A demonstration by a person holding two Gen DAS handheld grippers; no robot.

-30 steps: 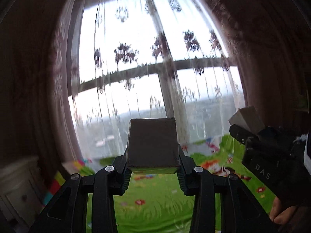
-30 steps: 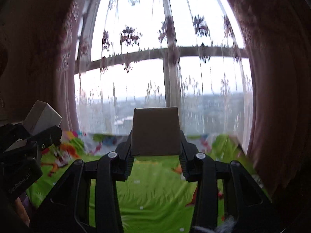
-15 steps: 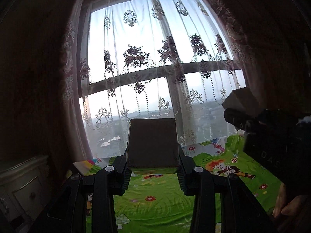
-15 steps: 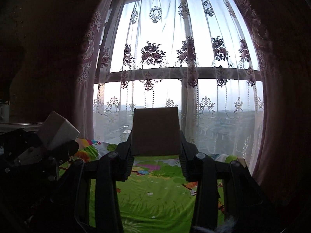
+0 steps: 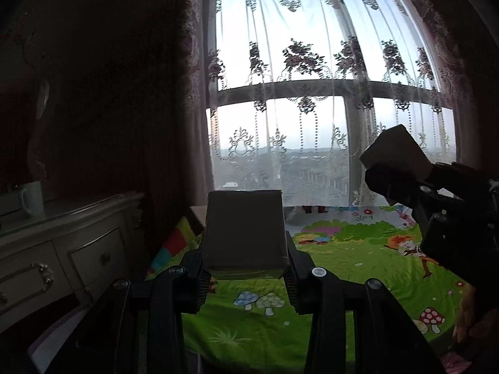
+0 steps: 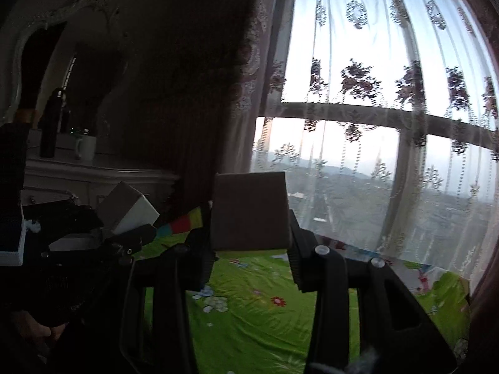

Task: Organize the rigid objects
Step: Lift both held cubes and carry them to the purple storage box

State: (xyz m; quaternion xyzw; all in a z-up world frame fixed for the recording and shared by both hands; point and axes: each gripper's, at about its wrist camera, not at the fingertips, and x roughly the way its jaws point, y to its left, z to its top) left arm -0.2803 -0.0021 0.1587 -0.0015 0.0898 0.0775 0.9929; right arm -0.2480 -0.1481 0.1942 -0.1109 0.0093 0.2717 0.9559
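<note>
Boxes (image 5: 244, 229) (image 6: 251, 210), 2, each upright, long axis vertical, pinched in left claw (image 5: 246, 275) and right claw (image 6: 251, 257).

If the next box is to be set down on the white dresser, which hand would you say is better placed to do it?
Probably the left. Each gripper is shut on a box, but the left gripper with its box sits nearer the dresser, whose drawers show close by. The right gripper sees it farther off, beyond the left one.
</note>
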